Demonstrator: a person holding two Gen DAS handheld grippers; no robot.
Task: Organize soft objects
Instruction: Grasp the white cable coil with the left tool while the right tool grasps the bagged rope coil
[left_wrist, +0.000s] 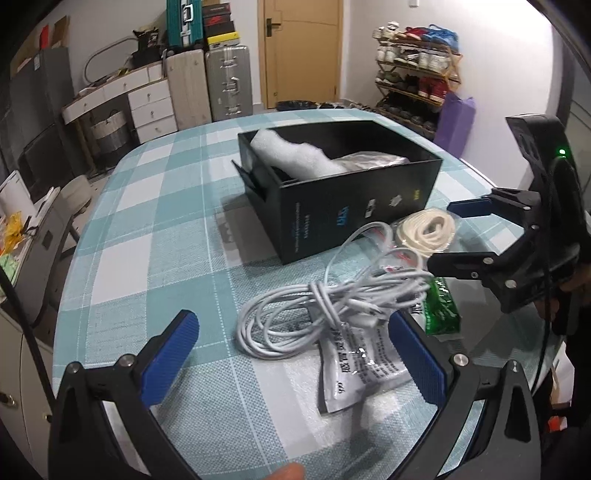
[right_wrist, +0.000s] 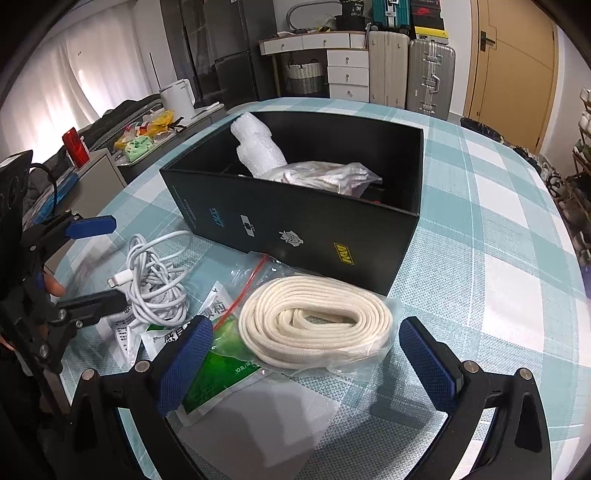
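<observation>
Both the left gripper (left_wrist: 291, 354) and right gripper (right_wrist: 314, 354) gape empty; the limp, light tangled white charging cable (left_wrist: 317, 306), lower centre, likely lifts best pinched across its knotted middle.

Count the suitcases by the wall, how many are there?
3. A beige suitcase and a silver suitcase stand side by side left of the door; a teal suitcase sits on top behind them. More may be hidden.

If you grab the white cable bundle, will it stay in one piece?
Probably floppy: the white cable bundle is thin cord, wound around its middle. Its outer loops lie slack, so they would likely dangle. It looks light and may snag the packets it overlaps.
</observation>
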